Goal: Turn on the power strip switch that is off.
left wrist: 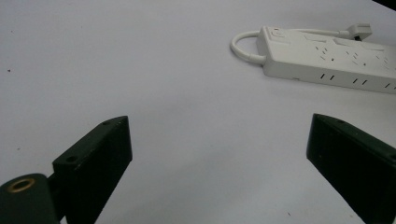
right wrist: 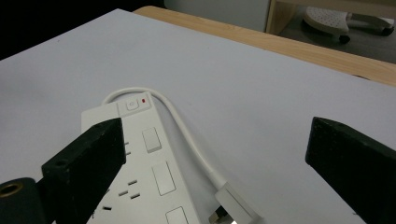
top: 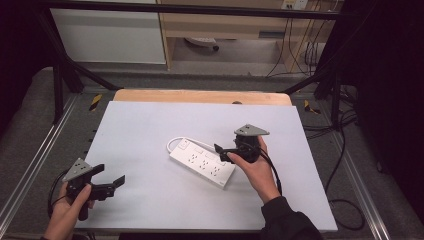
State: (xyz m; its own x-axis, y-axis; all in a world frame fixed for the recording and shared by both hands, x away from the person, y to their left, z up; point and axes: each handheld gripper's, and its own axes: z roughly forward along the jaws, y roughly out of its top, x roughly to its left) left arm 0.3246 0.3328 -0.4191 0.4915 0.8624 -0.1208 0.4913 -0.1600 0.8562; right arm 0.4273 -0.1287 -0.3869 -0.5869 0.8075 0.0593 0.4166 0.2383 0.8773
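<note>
A white power strip point(top: 202, 161) lies at an angle in the middle of the white table top point(top: 145, 125). Its short white cable point(right wrist: 187, 130) loops round from the switch end to a flat plug point(right wrist: 236, 205) lying beside it. My right gripper point(top: 220, 153) hovers over the strip's right end, open, with the strip point(right wrist: 140, 158) under its left jaw and the plug between the jaws, which hold nothing. My left gripper point(top: 111, 175) is open and empty near the front left corner, low over bare table. From there the strip point(left wrist: 327, 58) lies far ahead to the right.
A wooden table edge point(top: 200, 96) shows beyond the white top. A black metal frame point(top: 60, 75) surrounds the table, and cables point(top: 345, 145) trail on the floor at the right. White cabinets and a wooden shelf stand behind.
</note>
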